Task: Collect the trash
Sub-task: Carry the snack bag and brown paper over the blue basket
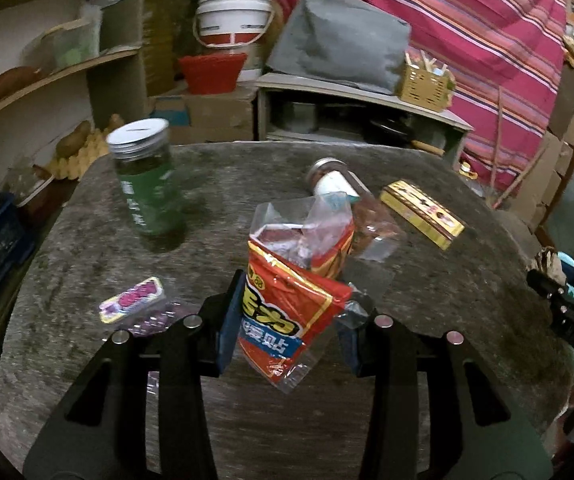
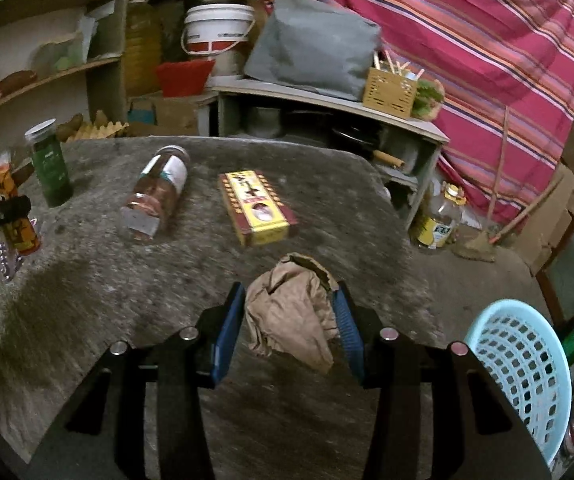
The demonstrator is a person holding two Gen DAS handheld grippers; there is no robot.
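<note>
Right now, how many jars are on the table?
2. A green jar stands upright at the far left; a clear jar lies on its side left of the yellow box. None seems hidden.

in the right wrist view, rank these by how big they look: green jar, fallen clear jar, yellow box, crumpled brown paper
1. crumpled brown paper, but it sits closest to the camera, in the right tongs
2. yellow box and fallen clear jar, too alike to rank
3. green jar

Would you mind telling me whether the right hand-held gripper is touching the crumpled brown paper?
Touching. The right wrist view shows the crumpled brown paper pressed between both blue pads of the right hand-held gripper.
</note>
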